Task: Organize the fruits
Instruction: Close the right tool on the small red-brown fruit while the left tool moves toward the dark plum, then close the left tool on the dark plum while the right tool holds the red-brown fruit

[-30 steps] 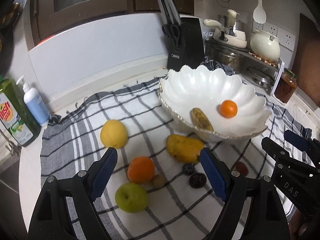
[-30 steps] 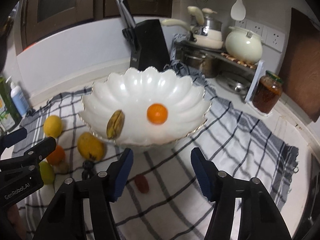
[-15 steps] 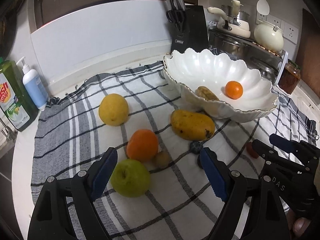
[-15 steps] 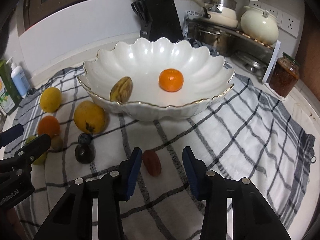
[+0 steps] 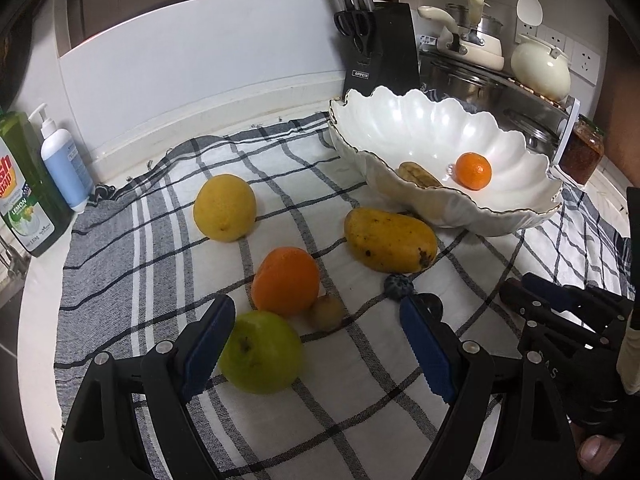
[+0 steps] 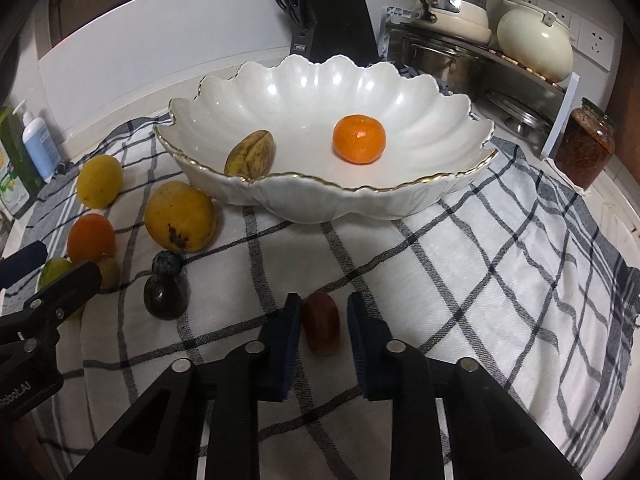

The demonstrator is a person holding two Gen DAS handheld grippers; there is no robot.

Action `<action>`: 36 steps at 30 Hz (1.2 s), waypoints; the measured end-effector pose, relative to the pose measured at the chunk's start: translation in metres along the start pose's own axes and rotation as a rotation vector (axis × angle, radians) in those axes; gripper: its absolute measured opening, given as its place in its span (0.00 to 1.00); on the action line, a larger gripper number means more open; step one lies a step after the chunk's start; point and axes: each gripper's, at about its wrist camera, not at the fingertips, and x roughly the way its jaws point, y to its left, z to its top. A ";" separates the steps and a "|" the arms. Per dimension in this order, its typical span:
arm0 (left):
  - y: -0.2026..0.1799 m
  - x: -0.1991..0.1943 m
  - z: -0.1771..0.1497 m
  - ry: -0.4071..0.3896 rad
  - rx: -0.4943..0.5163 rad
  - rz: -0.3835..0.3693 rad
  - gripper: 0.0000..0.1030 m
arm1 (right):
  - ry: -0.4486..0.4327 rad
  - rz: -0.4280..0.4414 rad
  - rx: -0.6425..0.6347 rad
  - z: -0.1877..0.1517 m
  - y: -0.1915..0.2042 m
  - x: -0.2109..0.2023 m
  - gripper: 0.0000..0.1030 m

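Observation:
A white scalloped bowl (image 6: pixel 400 92) (image 5: pixel 404 128) holds a small tangerine (image 6: pixel 359 139) and a brownish fruit (image 6: pixel 250 153). On the checked cloth lie a lemon (image 5: pixel 224 207), mango (image 5: pixel 390 239), orange (image 5: pixel 286 281), green apple (image 5: pixel 260 352), a small brown fruit (image 5: pixel 327 312), a blueberry (image 6: pixel 167 262) and a dark plum (image 6: pixel 165 297). My right gripper (image 6: pixel 320 330) has its jaws closely either side of a small red fruit (image 6: pixel 321 328), with narrow gaps showing. My left gripper (image 5: pixel 316 350) is open, low over the apple.
A knife block (image 5: pixel 380 52), pots and a kettle on a rack (image 5: pixel 500 76), and a jar (image 6: pixel 585 152) stand behind and right of the bowl. Soap bottles (image 5: pixel 36 176) stand at the far left. The cloth (image 6: pixel 500 280) lies right of the red fruit.
My right gripper has moved down and forward and its jaws have narrowed around the red fruit. My left gripper has dropped closer to the apple and orange.

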 end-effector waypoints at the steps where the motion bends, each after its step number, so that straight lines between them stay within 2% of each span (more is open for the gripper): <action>1: 0.000 0.000 0.000 -0.001 0.000 0.001 0.82 | 0.004 0.003 -0.004 -0.001 0.001 0.001 0.21; 12: -0.001 -0.004 -0.002 -0.003 0.001 -0.012 0.82 | -0.036 0.008 0.001 -0.001 0.000 -0.017 0.20; 19: -0.019 -0.006 -0.002 -0.021 0.016 -0.040 0.82 | -0.081 -0.018 0.024 0.000 -0.013 -0.036 0.20; 23: -0.030 -0.004 -0.001 -0.013 0.033 -0.071 0.79 | -0.077 -0.026 0.041 -0.001 -0.026 -0.038 0.20; 29: -0.046 -0.006 -0.003 -0.027 0.066 -0.075 0.77 | -0.081 -0.034 0.066 -0.005 -0.040 -0.042 0.20; 36: -0.058 0.009 -0.005 -0.002 0.082 -0.074 0.61 | -0.079 -0.037 0.080 -0.007 -0.049 -0.041 0.20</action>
